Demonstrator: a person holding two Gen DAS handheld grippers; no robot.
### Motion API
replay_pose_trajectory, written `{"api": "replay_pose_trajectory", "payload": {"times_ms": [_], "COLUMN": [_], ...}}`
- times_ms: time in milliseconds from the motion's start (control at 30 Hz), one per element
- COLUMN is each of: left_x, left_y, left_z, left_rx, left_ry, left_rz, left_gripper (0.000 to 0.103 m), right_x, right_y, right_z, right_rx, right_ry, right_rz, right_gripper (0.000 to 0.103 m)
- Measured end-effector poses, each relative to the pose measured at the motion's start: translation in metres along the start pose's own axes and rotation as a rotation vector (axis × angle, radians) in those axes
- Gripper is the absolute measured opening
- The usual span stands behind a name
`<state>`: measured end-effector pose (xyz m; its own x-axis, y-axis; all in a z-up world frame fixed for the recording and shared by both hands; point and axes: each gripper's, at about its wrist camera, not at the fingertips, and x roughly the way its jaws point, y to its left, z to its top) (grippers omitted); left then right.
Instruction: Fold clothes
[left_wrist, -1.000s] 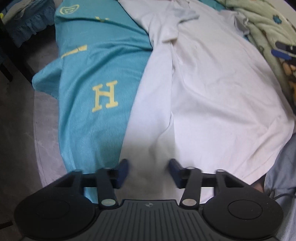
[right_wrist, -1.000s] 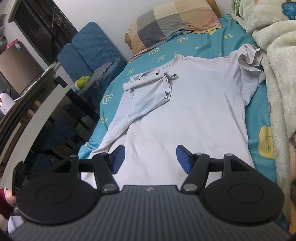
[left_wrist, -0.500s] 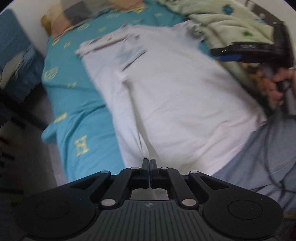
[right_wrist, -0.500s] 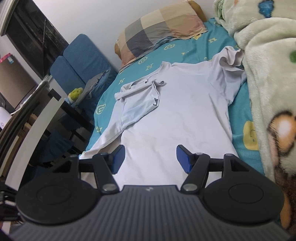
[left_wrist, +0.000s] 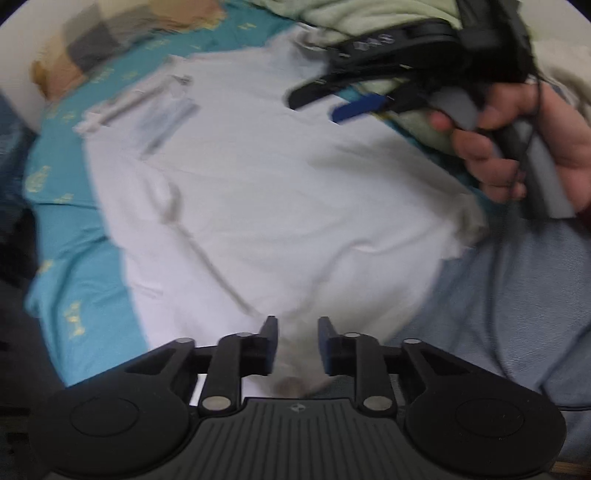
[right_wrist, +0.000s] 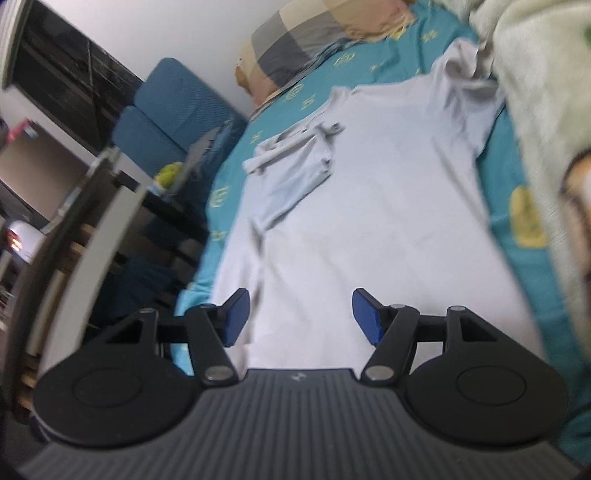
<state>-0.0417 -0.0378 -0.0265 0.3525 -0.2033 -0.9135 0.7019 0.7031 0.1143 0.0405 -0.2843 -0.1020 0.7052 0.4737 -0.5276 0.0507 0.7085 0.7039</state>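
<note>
A white polo shirt (left_wrist: 277, 192) lies flat on the bed, collar at the far end, with its left sleeve (right_wrist: 295, 177) folded inward. My left gripper (left_wrist: 297, 325) hovers above the near hem. Its jaws are opening; white cloth shows in the gap, but the pads do not press on it. My right gripper (right_wrist: 301, 299) stands open over the shirt's near hem with nothing between its fingers. In the left wrist view the right gripper (left_wrist: 356, 107) appears at the upper right, held by a hand (left_wrist: 517, 147).
A teal bedsheet (right_wrist: 517, 173) with yellow letters covers the bed. A checked pillow (right_wrist: 325, 37) lies at the head and a pale green fleece blanket (right_wrist: 546, 92) is along the right side. A blue chair (right_wrist: 173, 107) and a white desk edge (right_wrist: 92, 236) stand left. A person's light-blue trouser leg (left_wrist: 498, 302) is near the hem.
My left gripper shut at the shirt's near hem, rose and swung toward the right, and its jaws have now parted again. My right gripper stayed put and rolled slightly.
</note>
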Motion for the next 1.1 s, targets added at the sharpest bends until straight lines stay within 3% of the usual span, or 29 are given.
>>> {"api": "replay_pose_trajectory", "payload": {"times_ms": [133,300,433,533,600,667,767,833,1000,1100], "left_x": [0.004,0.03,0.051,0.072,0.082,0.083,0.08,0.075,0.059,0.061], "left_y": [0.022,0.023,0.026,0.031,0.035,0.037,0.04,0.038,0.024,0.019], "left_z": [-0.01,-0.014,-0.012,-0.011,-0.011,-0.011,-0.011,-0.01,-0.009,-0.009], "left_rx": [-0.117,-0.118,-0.118,-0.121,-0.128,-0.136,-0.141,-0.129,-0.132,-0.136], "left_ry": [-0.024,0.004,0.052,0.087,0.108,0.102,0.081,0.055,0.032,0.043], "left_rz": [-0.013,0.063,0.046,0.013,-0.003,-0.013,-0.025,-0.031,-0.19,-0.176], "left_gripper": [0.047,0.053,0.053,0.044,0.02,0.005,0.0,0.0,0.0,0.0], "right_x": [0.035,0.088,0.138,0.175,0.2,0.22,0.236,0.238,0.214,0.209], "right_y": [0.001,0.002,-0.002,-0.002,-0.001,-0.001,-0.001,-0.002,-0.005,-0.01], "right_z": [0.016,0.042,0.057,0.065,0.068,0.069,0.075,0.08,0.102,0.112], "right_rx": [0.082,0.15,0.193,0.179,0.172,0.16,0.131,0.111,0.063,0.048], "right_ry": [0.043,0.06,0.058,0.032,0.032,0.027,-0.023,-0.058,-0.184,-0.198], "right_rz": [0.056,0.091,0.124,0.09,0.076,0.072,0.075,0.057,0.026,-0.002], "right_gripper": [0.065,0.065,0.064,0.064,0.063,0.058,0.045,0.005,0.004,0.004]}}
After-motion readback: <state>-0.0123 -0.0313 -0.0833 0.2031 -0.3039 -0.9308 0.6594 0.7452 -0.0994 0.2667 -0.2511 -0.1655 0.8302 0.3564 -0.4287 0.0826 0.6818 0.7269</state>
